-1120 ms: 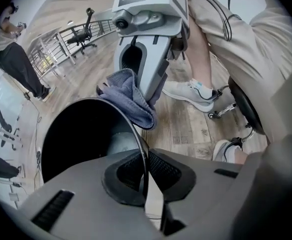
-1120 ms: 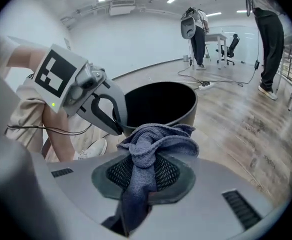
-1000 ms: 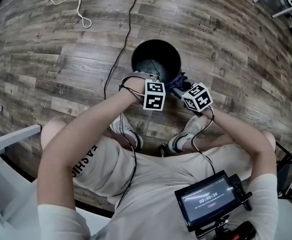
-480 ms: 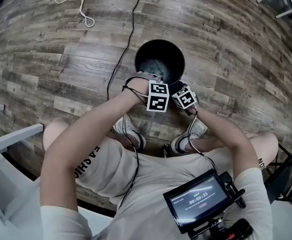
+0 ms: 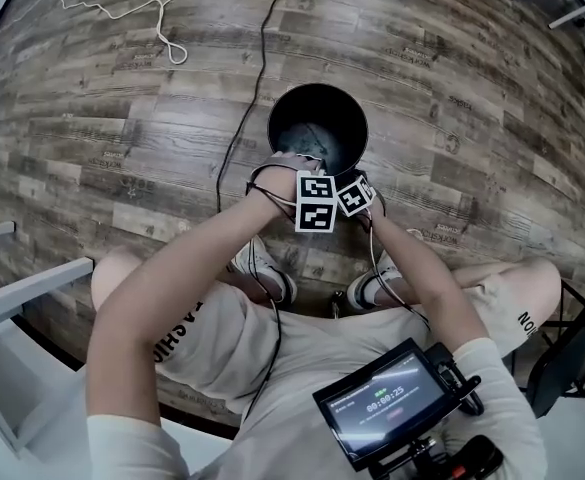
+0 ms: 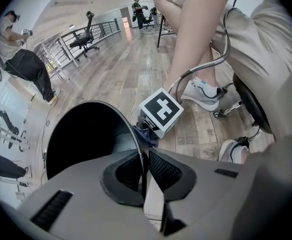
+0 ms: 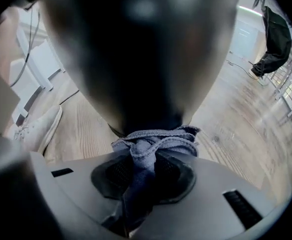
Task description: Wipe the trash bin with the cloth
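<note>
The black trash bin (image 5: 317, 128) stands upright on the wood floor in front of the person's feet. My left gripper (image 6: 145, 156) is shut on the bin's thin rim (image 6: 132, 130) at its near side; its jaws have just eased open slightly, and the rim is still between the pads. My right gripper (image 7: 143, 169) is shut on a bunched blue-grey cloth (image 7: 153, 139), which is pressed against the bin's outer wall (image 7: 141, 59) low down. In the head view the two marker cubes (image 5: 315, 203) (image 5: 352, 195) sit side by side at the bin's near edge.
A black cable (image 5: 240, 108) and a white cord (image 5: 162, 28) lie on the floor left of the bin. The person's shoes (image 5: 264, 273) (image 5: 370, 288) sit just behind the grippers. A small monitor (image 5: 387, 403) hangs at the chest. White furniture (image 5: 22, 303) stands at the left.
My right gripper has gone down along the bin's near outer side with the cloth, and its cube now sits against the left one. The left gripper stayed on the rim.
</note>
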